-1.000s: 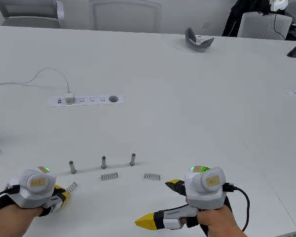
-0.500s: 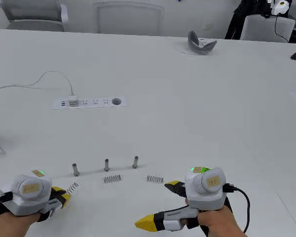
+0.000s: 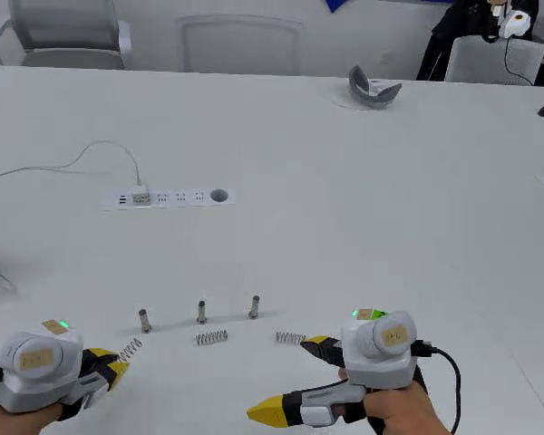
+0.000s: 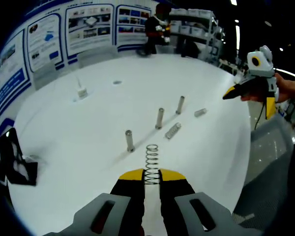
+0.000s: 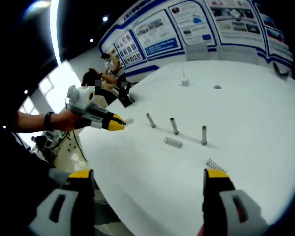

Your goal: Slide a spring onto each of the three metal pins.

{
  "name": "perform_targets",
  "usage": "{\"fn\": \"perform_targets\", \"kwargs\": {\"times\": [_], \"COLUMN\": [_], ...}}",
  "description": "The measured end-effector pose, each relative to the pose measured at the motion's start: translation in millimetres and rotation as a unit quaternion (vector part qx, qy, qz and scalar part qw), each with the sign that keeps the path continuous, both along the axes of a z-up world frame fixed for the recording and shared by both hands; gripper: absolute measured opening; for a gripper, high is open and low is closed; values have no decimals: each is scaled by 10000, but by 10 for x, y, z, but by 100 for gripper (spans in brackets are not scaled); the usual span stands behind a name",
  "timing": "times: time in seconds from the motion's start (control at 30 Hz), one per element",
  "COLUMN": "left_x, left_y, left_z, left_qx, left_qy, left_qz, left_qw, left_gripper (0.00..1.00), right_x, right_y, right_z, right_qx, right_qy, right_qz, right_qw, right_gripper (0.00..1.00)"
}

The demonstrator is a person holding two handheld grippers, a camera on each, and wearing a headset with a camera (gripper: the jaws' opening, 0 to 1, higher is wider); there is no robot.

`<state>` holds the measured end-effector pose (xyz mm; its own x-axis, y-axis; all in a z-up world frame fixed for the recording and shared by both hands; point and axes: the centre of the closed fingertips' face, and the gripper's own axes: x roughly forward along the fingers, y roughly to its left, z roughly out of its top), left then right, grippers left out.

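Observation:
Three short metal pins stand upright in a row on the white table: left pin point(image 3: 145, 320), middle pin point(image 3: 201, 312), right pin point(image 3: 254, 306). My left gripper point(image 3: 116, 362) is shut on a spring point(image 3: 130, 349), held just in front of and left of the left pin point(image 4: 130, 140); that spring point(image 4: 151, 157) sticks out from the yellow tips point(image 4: 146, 174). Two loose springs lie on the table, one point(image 3: 211, 337) in front of the middle pin and one point(image 3: 290, 338) by the right pin. My right gripper point(image 3: 286, 377) stands wide open and holds nothing, with one tip beside that spring point(image 5: 215, 164).
A white power strip point(image 3: 163, 197) with a charger and cable lies farther back on the table. A grey curved object point(image 3: 374, 91) sits at the far side. Chairs point(image 3: 68, 32) line the far edge. A dark object point(image 4: 12, 162) lies at the left.
The head camera has pulled back and tilted up. My left hand has drawn back to the left; the spring has shifted slightly left of the left pin. The right gripper stays open in place.

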<state>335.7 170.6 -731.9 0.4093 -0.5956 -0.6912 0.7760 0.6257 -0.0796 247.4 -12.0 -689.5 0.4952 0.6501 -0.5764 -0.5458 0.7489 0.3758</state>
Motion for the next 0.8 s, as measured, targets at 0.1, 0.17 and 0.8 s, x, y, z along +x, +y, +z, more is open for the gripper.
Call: {"fn": "perform_targets", "kwargs": {"times": [0.1, 0.17, 0.8], "left_x": [-10, -18, -166], "left_y": [-34, -65, -584], "left_z": [77, 126, 568], "left_qx": [-18, -38, -241], "left_qy": [-70, -108, -494], "left_qz": [-53, -93, -743], "left_qw": [10000, 9999, 9957], "left_gripper": [10, 10, 10], "right_x": [24, 36, 205], "right_y": [35, 60, 252], "right_z": [21, 35, 245], "right_qx": [24, 36, 612], "right_qy": [-17, -29, -41], "right_qz": [42, 77, 112], "right_qw": [10000, 10000, 9981], "right_gripper": [92, 92, 84]}}
